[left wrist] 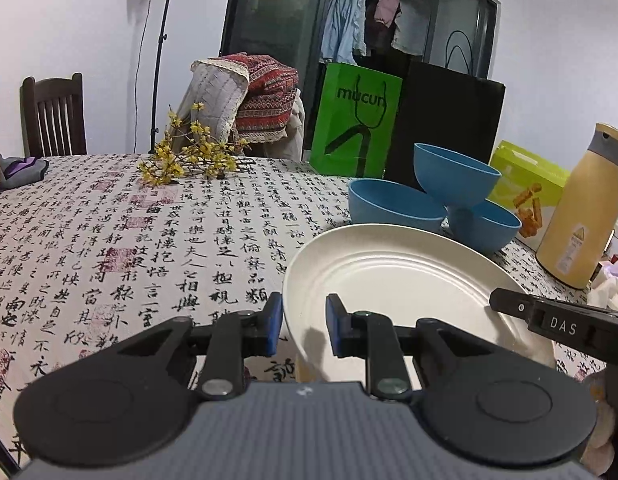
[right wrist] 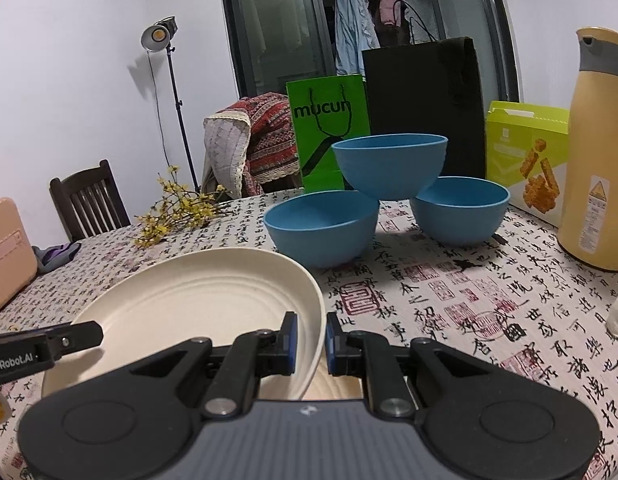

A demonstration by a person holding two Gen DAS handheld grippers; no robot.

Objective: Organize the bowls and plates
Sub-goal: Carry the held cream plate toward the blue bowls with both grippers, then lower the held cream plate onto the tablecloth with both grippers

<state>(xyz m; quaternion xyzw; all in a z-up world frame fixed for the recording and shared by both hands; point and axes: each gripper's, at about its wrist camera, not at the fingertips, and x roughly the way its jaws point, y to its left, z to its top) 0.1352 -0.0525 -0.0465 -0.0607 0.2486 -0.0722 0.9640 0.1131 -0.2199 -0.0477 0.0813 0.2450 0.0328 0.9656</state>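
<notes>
Both grippers clamp one cream plate [left wrist: 405,276], held tilted just above the calligraphy tablecloth [left wrist: 109,240]: left gripper [left wrist: 305,326] pinches its left rim, right gripper [right wrist: 311,338] pinches its right rim. Just behind the plate, three blue bowls [right wrist: 389,200]: two on the cloth, one perched on their rims. Yellow bottle [right wrist: 597,152] to the right, green bag [right wrist: 329,128] behind

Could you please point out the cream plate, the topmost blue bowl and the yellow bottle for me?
cream plate [right wrist: 197,300]: right wrist view, on its ridged inner surface.
topmost blue bowl [right wrist: 389,172]: right wrist view, on its outer wall.
yellow bottle [left wrist: 581,216]: left wrist view, on its body.
</notes>
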